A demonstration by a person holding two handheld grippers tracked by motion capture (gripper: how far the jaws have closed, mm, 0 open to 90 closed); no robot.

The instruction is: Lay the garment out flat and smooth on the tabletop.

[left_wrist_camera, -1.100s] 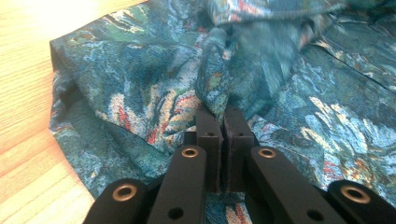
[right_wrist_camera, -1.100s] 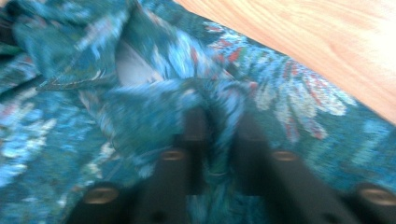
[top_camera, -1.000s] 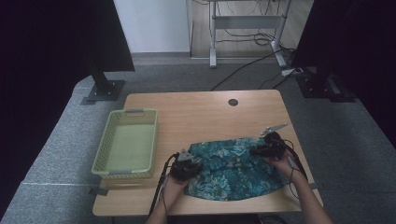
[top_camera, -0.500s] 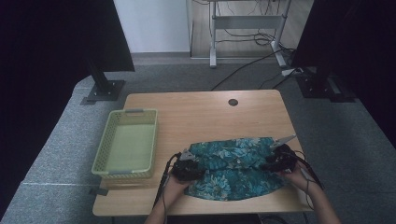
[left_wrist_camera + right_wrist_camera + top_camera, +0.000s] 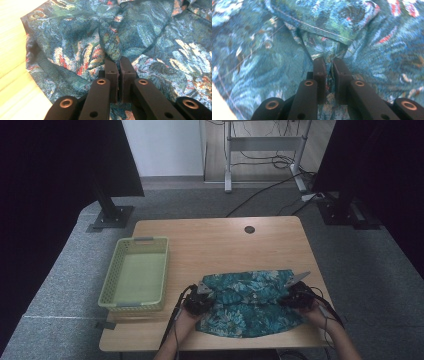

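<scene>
- A green basket point(image 5: 135, 275) sits on the left part of the table point(image 5: 225, 240), well apart from both grippers; its inside looks bare.
- The left gripper point(image 5: 200, 301) sits at the cloth's left edge, just right of the basket's near corner, held by a hand point(image 5: 187, 320) coming in from the bottom.
- In the left gripper view its jaws are pinched nearly together on a raised fold of the cloth point(image 5: 112, 42), with the bare tabletop point(image 5: 15, 82) at the left.
- The cloth point(image 5: 250, 300), blue-green with a leaf print, lies spread across the table's near right part, between the two grippers, its near edge close to the table's edge.
- The right gripper point(image 5: 295, 296) sits at the cloth's right edge, near the table's right side.
- In the right gripper view its jaws are closed to a thin gap on a bunched fold point(image 5: 328, 53) below a stitched hem.
</scene>
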